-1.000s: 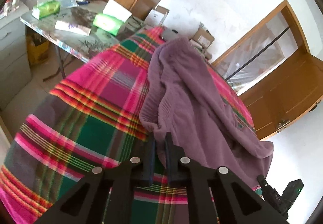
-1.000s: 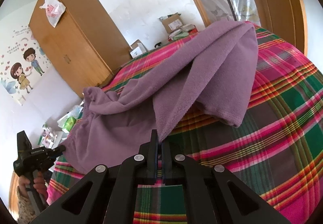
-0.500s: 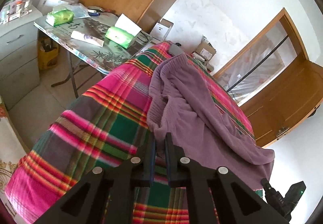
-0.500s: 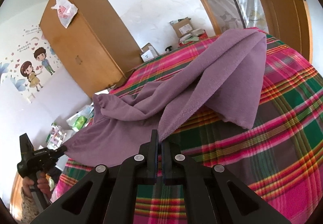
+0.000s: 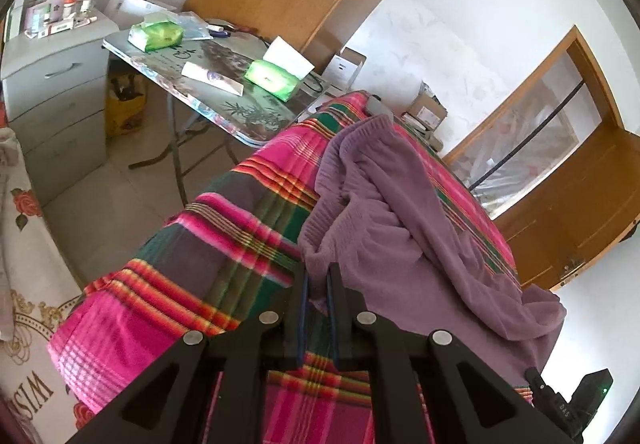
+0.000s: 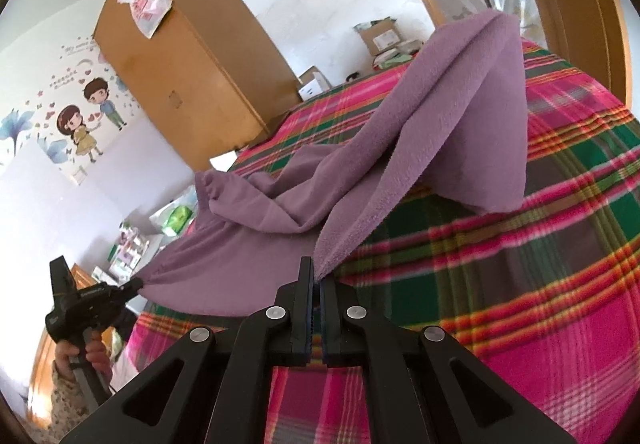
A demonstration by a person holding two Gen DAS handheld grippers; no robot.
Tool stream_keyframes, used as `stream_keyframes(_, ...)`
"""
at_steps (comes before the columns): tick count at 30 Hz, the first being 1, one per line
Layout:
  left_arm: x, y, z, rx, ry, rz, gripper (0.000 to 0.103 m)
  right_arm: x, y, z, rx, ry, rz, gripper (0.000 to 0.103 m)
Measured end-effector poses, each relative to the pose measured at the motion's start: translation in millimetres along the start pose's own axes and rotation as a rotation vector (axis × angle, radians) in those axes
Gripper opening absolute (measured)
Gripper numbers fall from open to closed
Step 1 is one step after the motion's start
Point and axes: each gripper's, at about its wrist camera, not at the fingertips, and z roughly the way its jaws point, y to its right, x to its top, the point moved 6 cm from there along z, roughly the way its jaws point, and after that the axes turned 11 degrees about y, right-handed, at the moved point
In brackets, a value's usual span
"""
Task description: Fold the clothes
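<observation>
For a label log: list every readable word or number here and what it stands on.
"WISI", rotated and cut off by the frame edge: on the floral cloth.
Cardboard box label: too small to read.
Wall sticker lettering: too blurred to read.
Plastic bag print: too blurred to read.

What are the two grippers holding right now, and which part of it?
Both hold the purple fleece garment, lifted off the plaid bedspread. The left gripper pinches its ribbed waistband edge; the right gripper pinches a hem corner.

purple garment, pink-green plaid blanket
</observation>
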Motion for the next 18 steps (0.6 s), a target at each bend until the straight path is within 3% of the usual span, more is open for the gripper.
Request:
stream_keyframes(11, -16.4, -11.6, -6.5, 0.018, -0.026, -0.009, 0.009, -18.8, 3.7, -0.9, -0.025, -0.045, 0.003, 0.003)
stream_keyframes(18, -14.1, -17.1, -16.1, 0.02, -0.003, -0.023, 0.009, -26.0, 1.7, -0.6, -0.015, -0.068, 0.0, 0.003)
